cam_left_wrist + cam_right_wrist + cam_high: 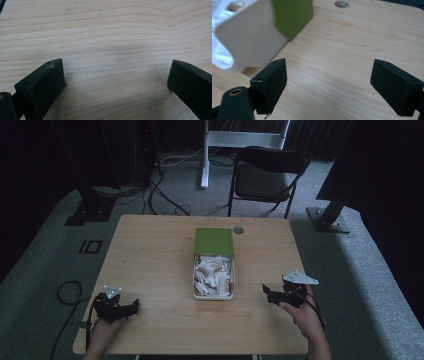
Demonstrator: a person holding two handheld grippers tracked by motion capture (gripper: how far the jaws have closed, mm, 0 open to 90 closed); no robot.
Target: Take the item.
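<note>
**High view: the sachet box waits at mid-table, both my grippers open and empty**

High view puts the white rectangular plastic box of small white-and-orange paper sachets [214, 276] at the centre of the pale wooden table [150, 250], its long side running away from me. Its flat green rectangular lid [214, 241] lies just behind it, touching or nearly touching the far end, so the sachets are open to a reach from above.

My right gripper [270, 293] rests near the table's right front, its jaws turned toward the box. In the right gripper view they stand wide apart with bare wood between them, and the white box wall [249, 37] sits just past my near jaw, the green lid [292, 15] behind it. I judge this a ready pose: close enough to go for the box or a sachet.

My left gripper [131, 307] lies at the left front, well apart from the box. In the left gripper view its jaws are spread wide over plain wood grain, holding nothing.

A small round hole [238, 230] marks the table beside the lid's far corner.
</note>
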